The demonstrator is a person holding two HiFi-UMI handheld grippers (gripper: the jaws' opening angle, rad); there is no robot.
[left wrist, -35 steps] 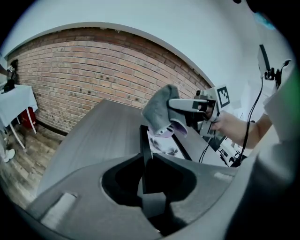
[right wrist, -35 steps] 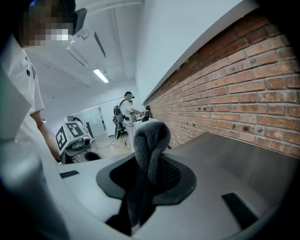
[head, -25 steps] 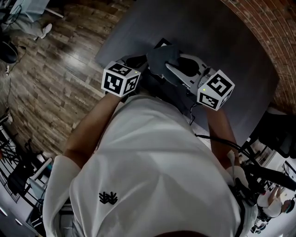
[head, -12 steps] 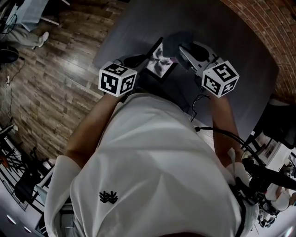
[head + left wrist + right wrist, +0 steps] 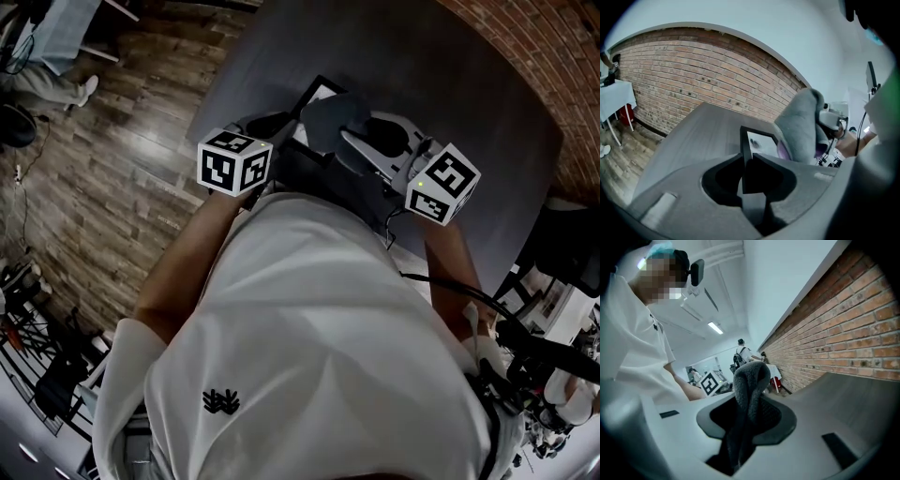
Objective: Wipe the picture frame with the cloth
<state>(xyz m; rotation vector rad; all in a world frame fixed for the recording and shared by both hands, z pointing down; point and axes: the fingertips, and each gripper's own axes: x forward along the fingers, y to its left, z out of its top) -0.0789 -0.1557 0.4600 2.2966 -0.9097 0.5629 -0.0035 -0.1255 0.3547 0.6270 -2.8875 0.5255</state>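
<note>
The black picture frame [image 5: 315, 92] stands tilted above the dark table, and only its far corner shows past the cloth in the head view. My left gripper [image 5: 749, 159] is shut on the frame's [image 5: 751, 149] near edge, with the glass facing the right side. A grey cloth [image 5: 332, 120] is bunched between the jaws of my right gripper [image 5: 349, 137], which is shut on it. That cloth [image 5: 801, 125] lies against the frame's face, covering most of the picture. In the right gripper view the cloth [image 5: 749, 390] sticks up out of the right gripper [image 5: 748, 420] and hides the frame.
A dark grey table [image 5: 459, 84] lies under both grippers, with a brick wall [image 5: 553, 47] along its far right side. Wooden floor [image 5: 112, 141] lies to the left. My white shirt [image 5: 309, 337] fills the lower head view. People and white tables stand far off.
The right gripper swept the cloth up and right off the picture, baring it half a second ago, then came back down over it. The left gripper kept the frame still.
</note>
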